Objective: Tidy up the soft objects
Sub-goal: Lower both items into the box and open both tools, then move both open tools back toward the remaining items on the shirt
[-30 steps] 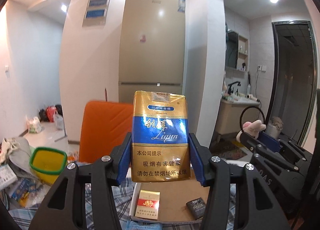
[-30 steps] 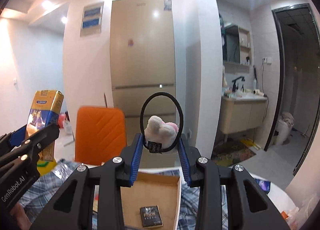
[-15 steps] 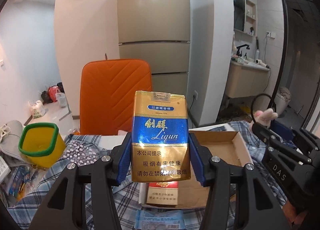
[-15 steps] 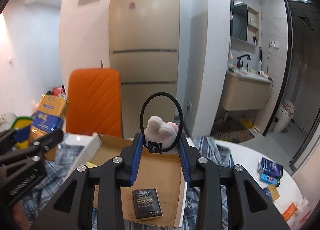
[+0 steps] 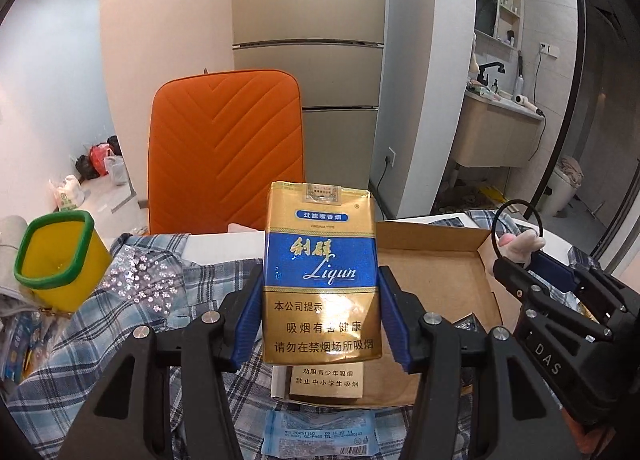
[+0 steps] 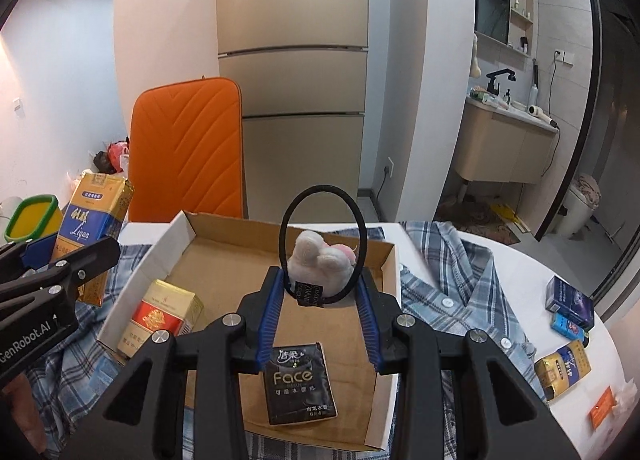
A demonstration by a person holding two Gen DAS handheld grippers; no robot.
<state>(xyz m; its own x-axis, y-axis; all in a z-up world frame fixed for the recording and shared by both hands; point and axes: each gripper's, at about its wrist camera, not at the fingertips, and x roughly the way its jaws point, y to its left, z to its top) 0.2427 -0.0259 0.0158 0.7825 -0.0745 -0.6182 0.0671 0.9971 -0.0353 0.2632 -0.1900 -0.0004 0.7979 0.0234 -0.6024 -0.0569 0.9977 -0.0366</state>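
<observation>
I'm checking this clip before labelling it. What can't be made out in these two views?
- Box floor, left view: the held gold pack covers the middle.
- Red pack, left view: only its bottom edge shows under the gold pack.
- Hair tie plush, right view: its lower part sits hidden between the right gripper's pads.

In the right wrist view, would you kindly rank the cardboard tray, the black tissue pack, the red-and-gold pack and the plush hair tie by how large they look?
1. Cardboard tray, clearly largest.
2. Black tissue pack and red-and-gold pack look alike; not ranked.
3. Plush hair tie, held in the right gripper; its nearness to the camera makes its place unsure.
</observation>
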